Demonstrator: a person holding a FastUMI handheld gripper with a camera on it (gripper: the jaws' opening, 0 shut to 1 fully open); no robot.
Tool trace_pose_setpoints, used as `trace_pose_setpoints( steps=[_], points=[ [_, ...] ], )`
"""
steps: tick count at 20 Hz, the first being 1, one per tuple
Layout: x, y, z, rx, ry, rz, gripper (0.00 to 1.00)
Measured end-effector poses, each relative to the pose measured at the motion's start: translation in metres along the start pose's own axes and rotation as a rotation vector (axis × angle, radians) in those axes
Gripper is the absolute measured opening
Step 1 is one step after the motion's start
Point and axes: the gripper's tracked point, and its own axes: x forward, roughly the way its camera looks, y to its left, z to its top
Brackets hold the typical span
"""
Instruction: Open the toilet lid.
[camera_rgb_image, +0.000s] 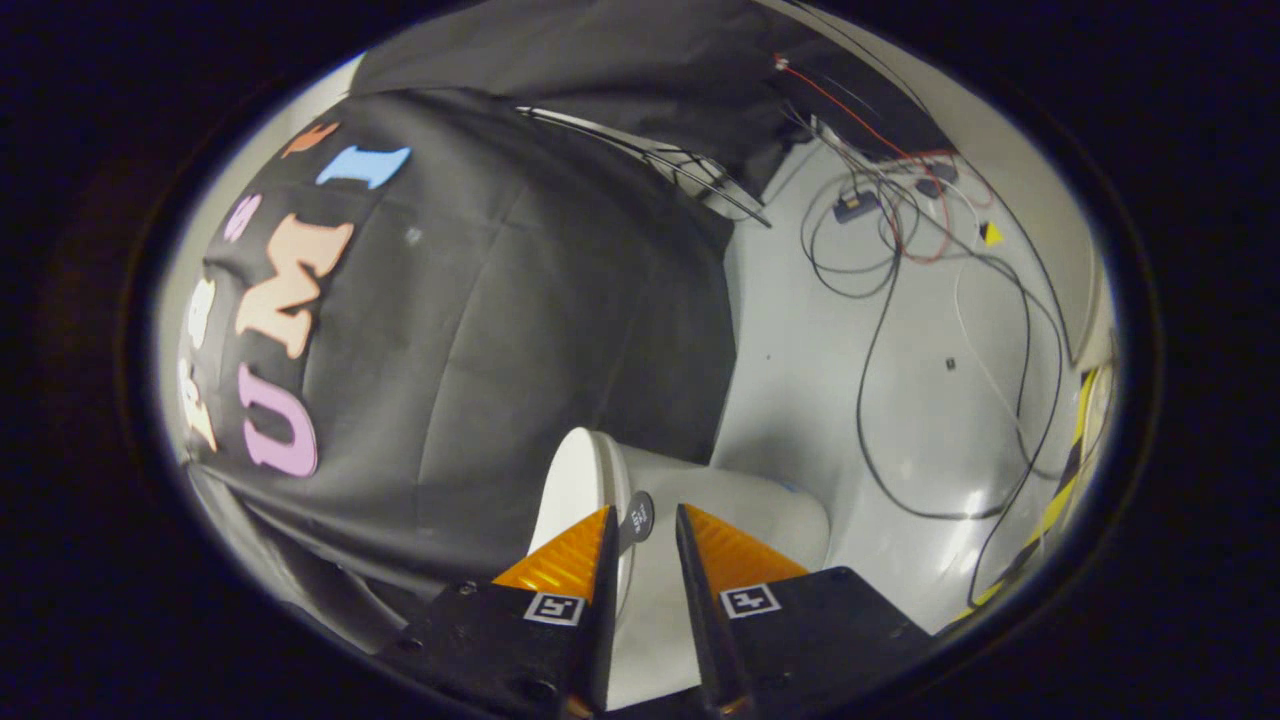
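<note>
1. While the tongs (645, 535) stand with a narrow gap between the two orange fingers (565, 560), a white part of the toilet lies in that gap and just beyond the tips; neither finger clearly presses on it, so I cannot tell whether anything is gripped.
2. Just beyond the left finger stands the lid (580, 480), a rounded white slab that seems raised on edge, with a small dark round tag (637, 517) at its rim by the fingertips.
3. To the right of it the white body of the toilet (760, 510) runs off towards the pale floor (930, 420).
4. Judging by the lid's stance, the lifting step looks well along or nearly finished; this is a reading, not a certainty.
5. Next, the lid wants easing to rest against whatever backs it, then the tongs drawn clear without dragging it down.
6. Hard to make out: the hinge, the seat and the bowl opening, all hidden behind the fingers.
7. Far right, loose cables (900, 330) trail over the floor.
</note>
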Motion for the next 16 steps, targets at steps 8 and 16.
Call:
trace_pose_setpoints(
  steps=[8,16],
  points=[
    [0.061,0.003,-0.021,0.080,0.116,0.044,0.35],
    [0.076,0.014,-0.028,0.092,0.119,0.104,0.05]
  ],
)
